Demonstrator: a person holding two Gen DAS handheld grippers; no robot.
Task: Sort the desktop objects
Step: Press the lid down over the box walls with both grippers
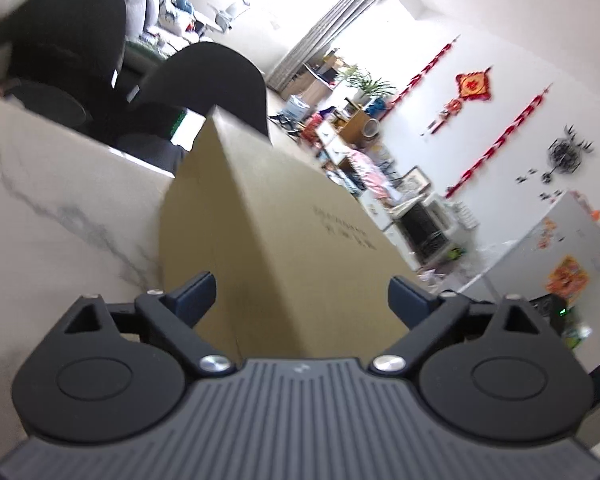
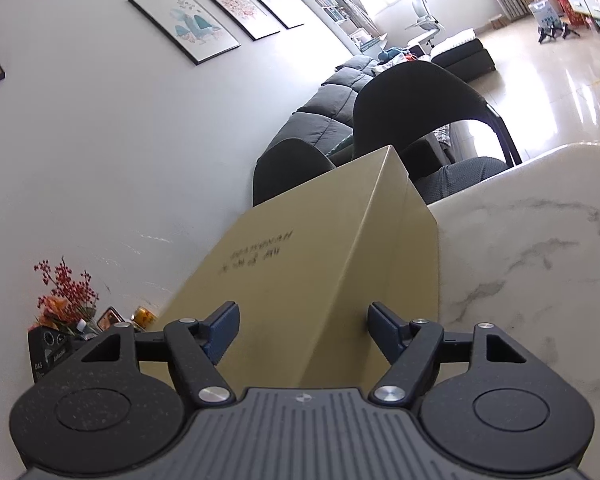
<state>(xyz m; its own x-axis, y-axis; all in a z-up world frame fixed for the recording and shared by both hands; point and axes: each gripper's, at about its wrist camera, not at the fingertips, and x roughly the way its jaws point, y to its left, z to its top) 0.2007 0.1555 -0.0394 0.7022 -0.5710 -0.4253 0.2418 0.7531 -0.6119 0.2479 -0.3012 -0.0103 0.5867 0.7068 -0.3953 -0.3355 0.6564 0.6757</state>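
A tan cardboard box (image 1: 284, 220) with dark print on one face lies on the white marble table (image 1: 60, 200). In the left wrist view one long edge of the box runs toward the camera, between the fingers of my left gripper (image 1: 303, 296). Its jaws stand wide apart and the pads do not press on the box. The right wrist view shows the same box (image 2: 300, 264) from its other end. My right gripper (image 2: 304, 326) straddles a box edge, open, with its blue pads clear of the cardboard. Table (image 2: 520, 260) lies to the right.
Black chairs (image 1: 204, 80) (image 2: 412, 96) stand at the table's far side, with a grey sofa (image 2: 324, 108) behind. Red flowers (image 2: 66, 296), a yellow can (image 2: 142, 316) and small items sit by the wall. Shelves and a white fridge (image 1: 560, 240) line the far room.
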